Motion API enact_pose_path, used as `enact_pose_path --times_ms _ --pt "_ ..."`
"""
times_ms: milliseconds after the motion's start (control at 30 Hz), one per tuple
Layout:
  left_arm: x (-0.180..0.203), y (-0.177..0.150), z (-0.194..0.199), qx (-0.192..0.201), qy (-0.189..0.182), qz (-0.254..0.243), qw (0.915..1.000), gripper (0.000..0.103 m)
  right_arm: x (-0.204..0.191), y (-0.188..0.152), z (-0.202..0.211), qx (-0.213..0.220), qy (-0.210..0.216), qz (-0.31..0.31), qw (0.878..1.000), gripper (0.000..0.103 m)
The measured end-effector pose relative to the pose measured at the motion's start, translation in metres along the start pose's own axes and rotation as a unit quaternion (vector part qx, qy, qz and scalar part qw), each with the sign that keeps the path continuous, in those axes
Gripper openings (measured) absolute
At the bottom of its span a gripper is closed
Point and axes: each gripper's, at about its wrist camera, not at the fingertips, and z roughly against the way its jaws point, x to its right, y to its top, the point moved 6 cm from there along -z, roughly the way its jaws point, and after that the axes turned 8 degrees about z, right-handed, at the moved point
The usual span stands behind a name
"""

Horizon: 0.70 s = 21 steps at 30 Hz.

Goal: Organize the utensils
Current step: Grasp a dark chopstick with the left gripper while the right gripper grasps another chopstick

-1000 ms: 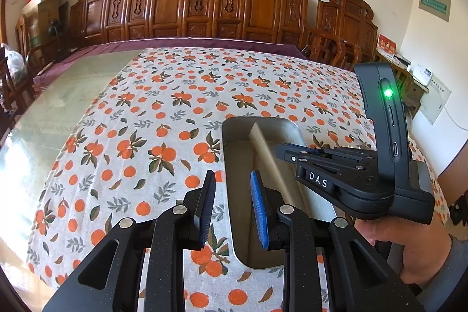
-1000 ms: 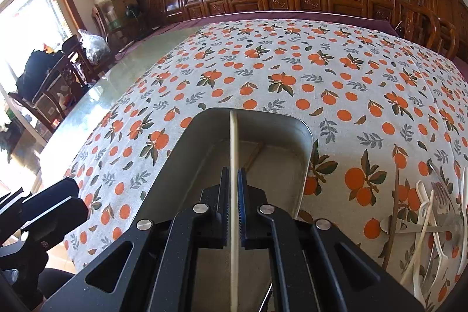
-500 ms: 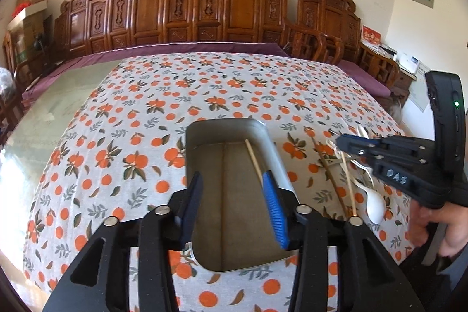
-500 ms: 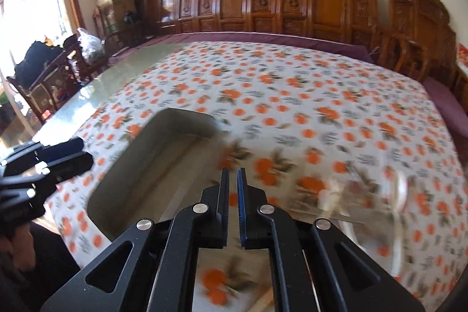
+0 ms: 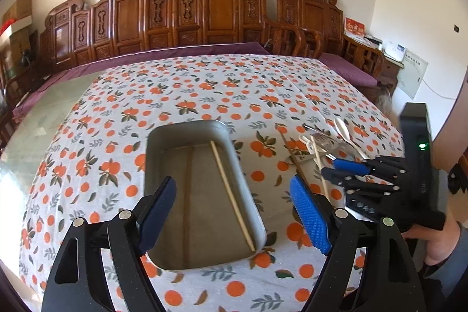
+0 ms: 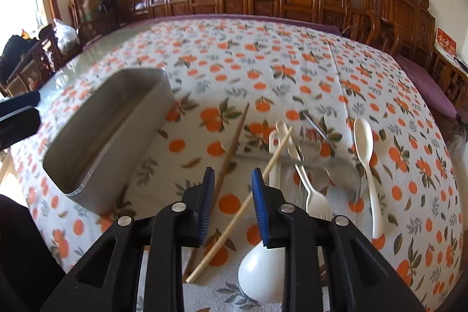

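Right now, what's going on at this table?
A person with a gripper in each hand is sorting utensils into a metal tray. One light chopstick already lies inside. The right gripper, open, hovers over another light chopstick in the loose pile. The left gripper, open and empty, hangs over the tray.
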Motion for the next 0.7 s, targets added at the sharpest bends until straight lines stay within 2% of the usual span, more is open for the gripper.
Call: enact_pose_path --times_ms 233,467,600,700 --pt "0.011 -0.004 -0.002 -0.005 -0.003 -0.009 0.9999 0.077 0.002 -0.013 -0.015 -0.023 0.010 -0.021 0.999 0.029" --pt "0.012 -0.007 -0.004 -0.010 0.003 -0.012 0.9999 0.077 0.000 -0.024 -0.025 -0.054 -0.007 -0.016 0.998 0.029" --pt "0.015 -0.010 -0.007 -0.013 0.011 -0.022 0.9996 0.077 0.005 -0.026 -0.025 -0.059 -0.011 -0.022 0.998 0.017" --pt "0.018 -0.012 -0.008 -0.016 0.012 -0.024 0.9995 0.077 0.010 -0.028 -0.023 -0.060 -0.006 -0.034 0.998 0.013"
